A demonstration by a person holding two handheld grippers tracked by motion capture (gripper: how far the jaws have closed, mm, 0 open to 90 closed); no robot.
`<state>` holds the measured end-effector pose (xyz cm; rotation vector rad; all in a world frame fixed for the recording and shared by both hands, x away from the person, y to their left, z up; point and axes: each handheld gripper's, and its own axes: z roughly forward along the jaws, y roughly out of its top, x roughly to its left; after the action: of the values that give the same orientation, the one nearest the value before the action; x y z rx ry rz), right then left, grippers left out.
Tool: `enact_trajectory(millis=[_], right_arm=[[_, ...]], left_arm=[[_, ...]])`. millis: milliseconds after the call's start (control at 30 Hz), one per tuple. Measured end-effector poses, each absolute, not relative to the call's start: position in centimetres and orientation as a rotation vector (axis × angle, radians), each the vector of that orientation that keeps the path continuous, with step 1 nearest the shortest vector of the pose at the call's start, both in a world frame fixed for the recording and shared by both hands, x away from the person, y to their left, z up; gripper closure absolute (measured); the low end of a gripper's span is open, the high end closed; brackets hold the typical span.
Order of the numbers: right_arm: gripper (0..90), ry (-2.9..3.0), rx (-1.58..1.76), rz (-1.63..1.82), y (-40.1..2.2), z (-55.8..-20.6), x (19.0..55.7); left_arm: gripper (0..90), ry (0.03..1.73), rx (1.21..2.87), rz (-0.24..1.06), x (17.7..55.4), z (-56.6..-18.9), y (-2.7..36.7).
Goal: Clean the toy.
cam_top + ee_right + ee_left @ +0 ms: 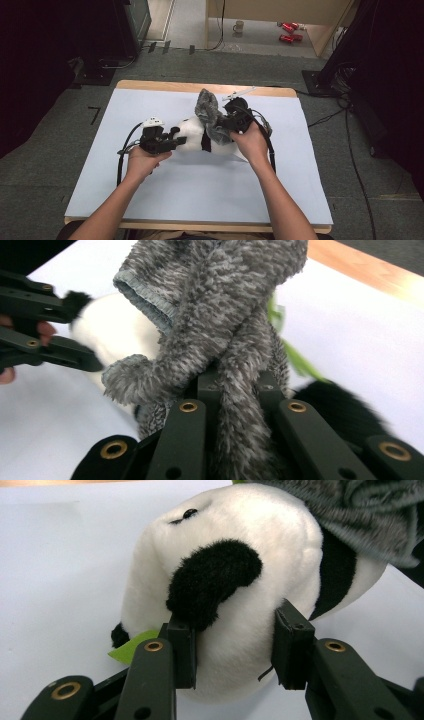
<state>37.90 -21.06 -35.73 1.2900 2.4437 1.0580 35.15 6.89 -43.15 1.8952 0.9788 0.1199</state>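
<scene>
Plush panda (192, 131) lying on its side near the middle of the pale blue table top (165, 200), long axis running roughly across the table from left to right, slightly slanted. Head end toward the left gripper (172, 140), black band of the body and hind end toward the right. In the left gripper view, panda (235, 570) seen head-on: small dark eye (189, 513) near the top, one black limb (212, 582) slanting down toward the lower left, green tag (131, 647) at the lower left beside a black patch.

Left gripper (234, 650) closed on the white plush, one jaw pad pressed in just below the black limb, the other dented into the white flank on the opposite side.

Grey fuzzy garment (210, 117) draped over the panda's far end, rising upward and away from the person in the high view, hemmed edge (145, 297) facing left in the right gripper view. Right gripper (235, 390) clamped tight on a bunched strand of the grey garment (220, 315), which runs straight up between the two jaws. Right gripper (232, 120) held above the panda's right half, right hand (252, 142) behind it.

Beyond the table: mug (239, 26) and red items (289, 31) on the floor.
</scene>
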Motion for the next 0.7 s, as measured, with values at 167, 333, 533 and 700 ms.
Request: enact_trajectory(millis=[167, 333, 533, 700], right_arm=[[80.6, 2.423, 1.311, 1.053, -22.7, -35.3, 37.9], [80.6, 2.404, 1.322, 1.055, -23.5, -35.0, 37.8], [80.6, 2.36, 1.355, 1.066, -24.9, -34.4, 38.1], [80.6, 2.295, 1.389, 1.057, -26.4, -33.4, 38.4]], left_arm=[[60.4, 0.971, 1.896, 0.118, 35.1, -43.2, 6.8], [60.2, 0.973, 1.894, 0.109, 35.0, -43.0, 6.7], [60.3, 0.975, 1.892, 0.101, 35.1, -43.1, 6.8], [60.2, 0.977, 1.896, 0.105, 35.0, -43.0, 6.7]])
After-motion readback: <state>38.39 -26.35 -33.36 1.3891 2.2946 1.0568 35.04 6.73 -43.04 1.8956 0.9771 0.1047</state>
